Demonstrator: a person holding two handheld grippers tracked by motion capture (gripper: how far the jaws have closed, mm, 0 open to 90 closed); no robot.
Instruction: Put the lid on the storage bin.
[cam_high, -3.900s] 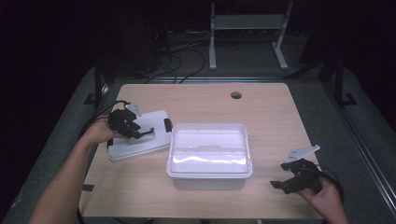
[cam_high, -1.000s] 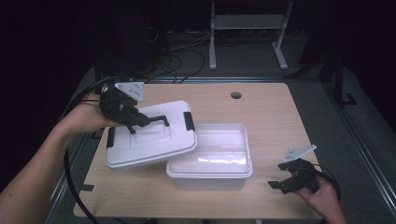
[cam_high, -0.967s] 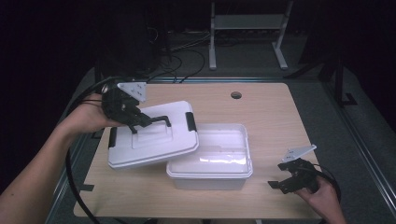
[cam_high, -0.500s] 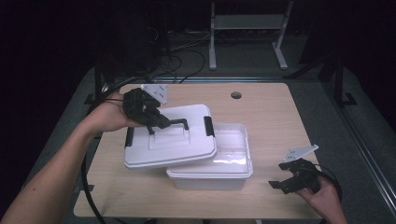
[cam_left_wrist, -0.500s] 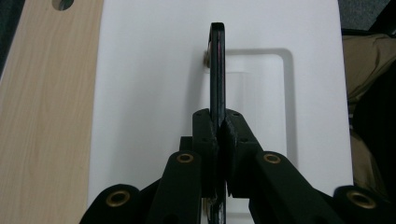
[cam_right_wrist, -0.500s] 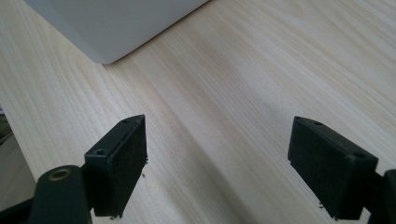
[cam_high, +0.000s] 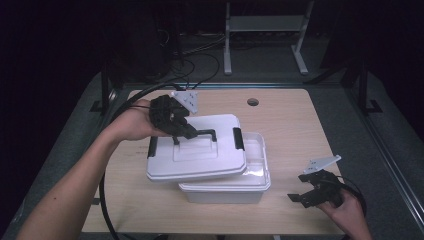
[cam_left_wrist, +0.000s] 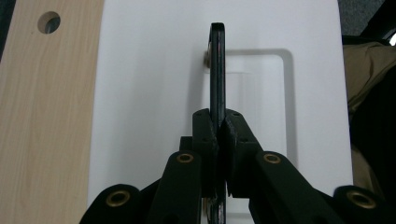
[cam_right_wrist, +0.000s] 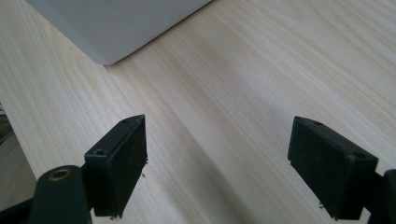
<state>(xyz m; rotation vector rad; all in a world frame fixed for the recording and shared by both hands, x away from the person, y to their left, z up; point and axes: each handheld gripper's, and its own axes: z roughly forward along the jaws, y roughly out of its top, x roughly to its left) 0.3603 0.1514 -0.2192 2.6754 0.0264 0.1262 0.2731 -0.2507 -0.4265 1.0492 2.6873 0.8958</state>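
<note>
The white box (cam_high: 227, 187) is sitting on the wooden tabletop (cam_high: 295, 130), and I am giving every place relative to it.

To the left of the box and a little above it, the left hand-held gripper (cam_high: 192, 134) is coming in on the person's forearm (cam_high: 75, 185). Its jaws are pressing together on the black handle (cam_high: 206, 133) of the white lid (cam_high: 197, 150); in the left gripper view the handle (cam_left_wrist: 217, 70) is standing as a thin black bar clamped between the two pads. The lid is hanging in the air, slightly tilted, over the left and back part of the box, so that the right edge of the box is showing beside it. A black latch (cam_high: 238, 138) is sitting on the right end of the lid and another (cam_high: 153, 146) on its left end.

Behind the box, a round hole (cam_high: 253, 102) is lying in the tabletop.

To the right of the box, well apart from it, the right hand-held gripper (cam_high: 310, 192) is resting low over the tabletop with its jaws standing wide and nothing between them.

No brand, label or writing can be read on the box or the lid.
</note>
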